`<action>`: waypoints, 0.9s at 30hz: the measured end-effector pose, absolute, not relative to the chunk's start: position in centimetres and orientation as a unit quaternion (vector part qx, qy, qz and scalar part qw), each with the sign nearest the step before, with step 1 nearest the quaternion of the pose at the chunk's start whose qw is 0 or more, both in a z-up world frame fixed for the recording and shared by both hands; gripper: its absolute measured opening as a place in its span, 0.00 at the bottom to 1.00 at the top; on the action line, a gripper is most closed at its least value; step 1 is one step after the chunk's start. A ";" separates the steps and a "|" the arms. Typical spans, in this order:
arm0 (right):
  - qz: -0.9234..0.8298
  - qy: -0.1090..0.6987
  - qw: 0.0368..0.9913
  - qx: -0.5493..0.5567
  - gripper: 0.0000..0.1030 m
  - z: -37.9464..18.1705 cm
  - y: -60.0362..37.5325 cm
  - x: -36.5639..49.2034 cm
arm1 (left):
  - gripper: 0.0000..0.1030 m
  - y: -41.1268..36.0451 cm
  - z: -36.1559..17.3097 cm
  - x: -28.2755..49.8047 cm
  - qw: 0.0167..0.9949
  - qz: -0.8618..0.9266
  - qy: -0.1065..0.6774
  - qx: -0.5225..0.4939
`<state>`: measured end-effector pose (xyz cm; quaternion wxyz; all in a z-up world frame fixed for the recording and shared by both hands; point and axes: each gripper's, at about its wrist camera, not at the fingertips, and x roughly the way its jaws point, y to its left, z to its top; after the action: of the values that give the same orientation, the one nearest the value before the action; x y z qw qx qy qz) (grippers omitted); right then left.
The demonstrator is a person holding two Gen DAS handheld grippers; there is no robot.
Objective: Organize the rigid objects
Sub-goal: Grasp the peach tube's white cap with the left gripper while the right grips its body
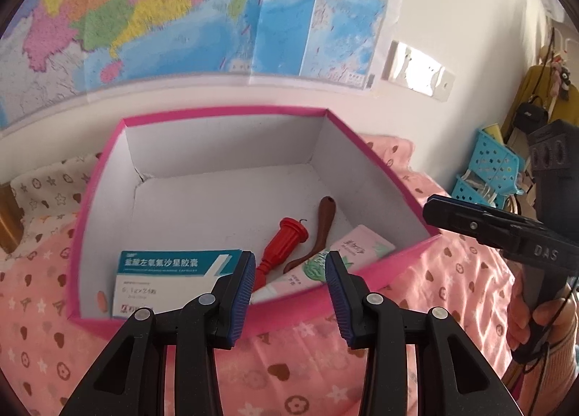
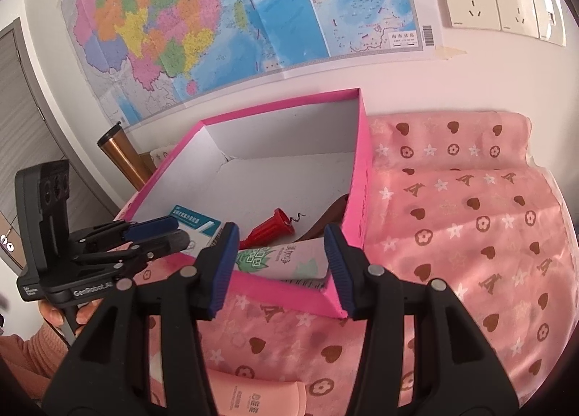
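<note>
Left gripper [image 1: 289, 293]: fingers spread wide, nothing between them, positioned over the near wall of the pink box [image 1: 224, 113]. Box contents, relative to the left fingers: medicine carton [image 1: 170, 280] just beyond and touching the left pad line; red corkscrew [image 1: 282, 246] ahead between the fingers; brown handle [image 1: 318, 235] beyond it; pink tube [image 1: 325, 260] ahead, toward the right finger.

Right gripper [image 2: 280, 260]: fingers spread wide, empty, at the near corner of the box [image 2: 362, 162]. The tube [image 2: 289, 258] lies directly beyond, between the fingers. A peach bottle [image 2: 253, 399] lies on the bedsheet [image 2: 470, 235] below the fingers.
</note>
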<state>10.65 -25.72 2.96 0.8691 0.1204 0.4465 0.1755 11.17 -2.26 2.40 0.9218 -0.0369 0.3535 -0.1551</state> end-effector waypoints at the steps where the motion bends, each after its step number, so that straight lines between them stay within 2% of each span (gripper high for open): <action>1: 0.179 0.444 0.870 0.121 0.49 3.2 -25.8 10.2 | 0.43 -2.2 2.6 10.5 0.924 -0.158 0.347 -0.038; 7: 0.207 0.435 0.867 0.126 0.50 3.9 -26.0 7.2 | 0.49 -2.1 3.6 6.1 0.931 -0.183 0.314 -0.034; 9: 0.210 0.441 0.863 0.128 0.53 3.6 -26.1 6.1 | 0.50 -2.1 3.4 4.8 0.930 -0.189 0.313 -0.029; 20: 0.186 0.541 0.809 0.139 0.55 -3.0 -26.5 1.4 | 0.50 -1.7 -2.5 1.7 0.888 -0.201 0.410 -0.056; 27: 0.186 0.560 0.794 0.145 0.55 -4.5 -26.1 0.4 | 0.50 -1.7 -4.2 0.1 0.871 -0.209 0.439 -0.070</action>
<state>0.42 -26.12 -4.52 0.7945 0.1447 0.5596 0.1863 0.08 -1.70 -4.20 0.8711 -0.0701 0.4389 -0.2090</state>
